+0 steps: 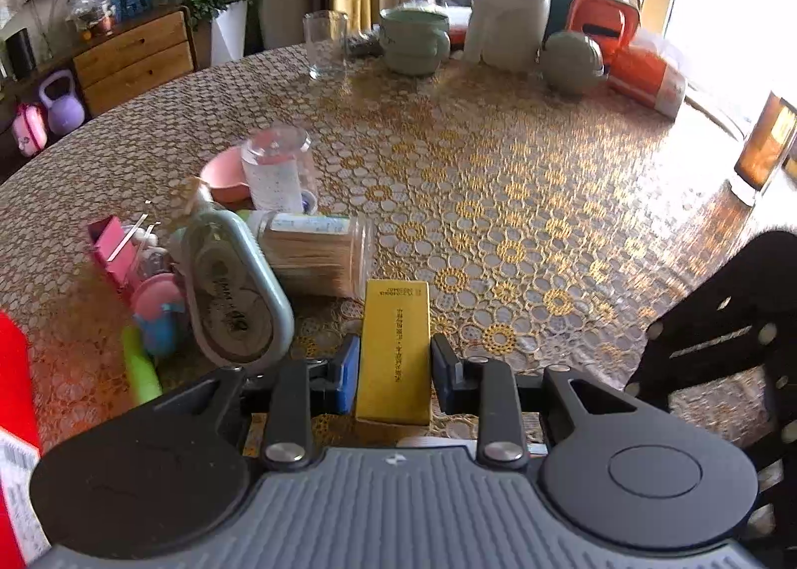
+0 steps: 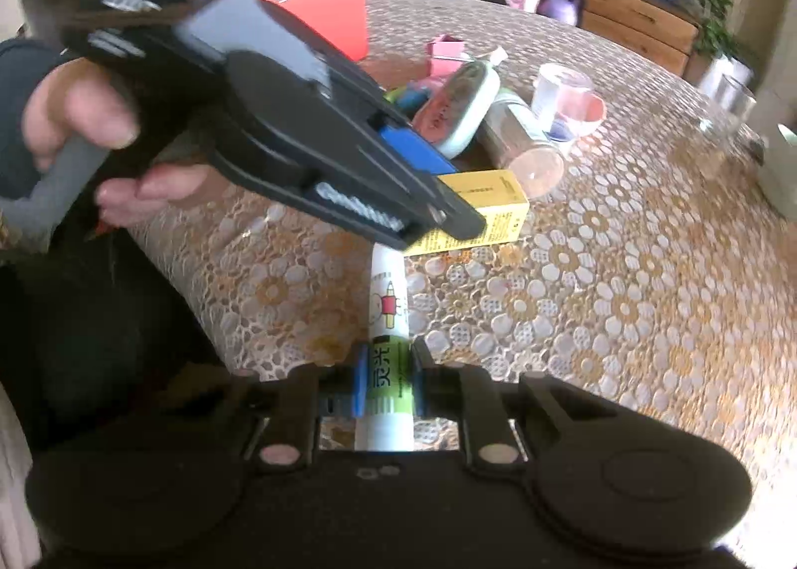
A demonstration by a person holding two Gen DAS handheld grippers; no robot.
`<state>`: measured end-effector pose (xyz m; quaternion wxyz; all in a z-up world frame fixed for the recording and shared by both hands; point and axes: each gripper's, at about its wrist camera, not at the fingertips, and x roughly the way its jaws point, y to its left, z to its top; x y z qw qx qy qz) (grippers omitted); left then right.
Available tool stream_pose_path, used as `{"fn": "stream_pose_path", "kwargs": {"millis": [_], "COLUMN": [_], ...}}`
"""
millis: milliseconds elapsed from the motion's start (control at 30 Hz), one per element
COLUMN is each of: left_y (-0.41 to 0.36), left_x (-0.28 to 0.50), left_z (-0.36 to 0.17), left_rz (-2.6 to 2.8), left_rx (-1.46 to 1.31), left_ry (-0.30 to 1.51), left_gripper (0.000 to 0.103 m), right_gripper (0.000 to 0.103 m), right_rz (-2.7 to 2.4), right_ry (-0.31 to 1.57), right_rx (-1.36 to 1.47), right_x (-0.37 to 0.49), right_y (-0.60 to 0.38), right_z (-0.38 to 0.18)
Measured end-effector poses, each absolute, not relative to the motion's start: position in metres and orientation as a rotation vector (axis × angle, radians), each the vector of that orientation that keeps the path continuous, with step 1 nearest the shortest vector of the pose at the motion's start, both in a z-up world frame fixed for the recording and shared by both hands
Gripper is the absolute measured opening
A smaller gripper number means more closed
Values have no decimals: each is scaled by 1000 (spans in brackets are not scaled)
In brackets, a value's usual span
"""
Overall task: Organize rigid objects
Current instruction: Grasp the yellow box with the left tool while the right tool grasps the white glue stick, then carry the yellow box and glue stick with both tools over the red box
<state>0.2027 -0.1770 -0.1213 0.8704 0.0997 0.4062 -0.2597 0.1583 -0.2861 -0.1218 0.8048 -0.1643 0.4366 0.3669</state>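
Holding two items at once, so you're early in the job by my read. Your left gripper point(image 1: 393, 364) has its jaws round the yellow box point(image 1: 396, 350), which stands upright on the lace tablecloth point(image 1: 548, 220). The pads look to be touching the box sides, though a thin gap on either side can't be ruled out. Your right gripper point(image 2: 387, 382) is pinched shut on the glue stick point(image 2: 387, 320), a white tube with a green label that lies pointing away along the table.

Still loose, just left of the yellow box in the left wrist view: toothpick jar point(image 1: 319, 255) on its side, correction tape point(image 1: 234, 290) leaning over it, clear bottle point(image 1: 279, 170), pink bowl point(image 1: 229, 175), pink box point(image 1: 112, 247). None of it looks sorted yet. The red carton point(image 2: 324, 6) sits near that pile; whether it's the target I can't tell.

Writing: yellow box has vertical Chinese print, too small to read. Glue stick label shows two large Chinese characters plus a pencil cartoon. Correction tape reads something like "5MM"; not certain.
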Motion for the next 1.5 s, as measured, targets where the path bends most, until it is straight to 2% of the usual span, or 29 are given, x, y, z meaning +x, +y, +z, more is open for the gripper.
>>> {"fn": "stream_pose_path", "kwargs": {"millis": [67,100,133,333,667,733,767,800,867,900,1233,1300,1333,1400,1500], "left_y": [-170,-167,-163,-142,-136,-135,-136,-137,-142,-145,-172,-175,-178,-179,-179], "left_x": [197,195,194,188,191,193,194,195,194,193,208,210,210,210,205], "left_z": [-113,-110,-106,-85,-97,-101,-103,-105,-107,-108,-130,-134,-136,-138,-137], "left_rz": [-529,-515,-505,-471,-488,-503,-499,-494,-477,-479,-470,-470,-467,-468,-470], "left_rx": [187,185,175,133,153,129,121,121,135,144,215,219,225,229,227], "left_ry": [840,830,824,789,838,858,866,866,847,834,889,900,908,915,899], "left_gripper": [29,20,16,15,16,23,33,50,75,75,73,54,50,34,30], "right_gripper": [17,17,17,17,17,17,17,17,17,17,17,17,17,17,17], "right_rz": [767,759,756,690,630,605,590,573,536,521,441,436,434,420,401], "right_ry": [938,942,946,947,958,952,950,952,956,957,986,989,989,988,980], "right_rx": [-342,-347,-351,-309,-193,-183,-181,-172,-151,-140,-54,-42,-40,-34,-20], "right_x": [155,152,152,145,128,129,131,134,142,146,168,169,169,170,169], "right_y": [-284,-282,-280,-272,-290,-296,-300,-303,-312,-316,-332,-333,-332,-331,-330], "right_z": [-121,-122,-121,-118,-100,-99,-99,-99,-101,-102,-115,-117,-118,-118,-116]}}
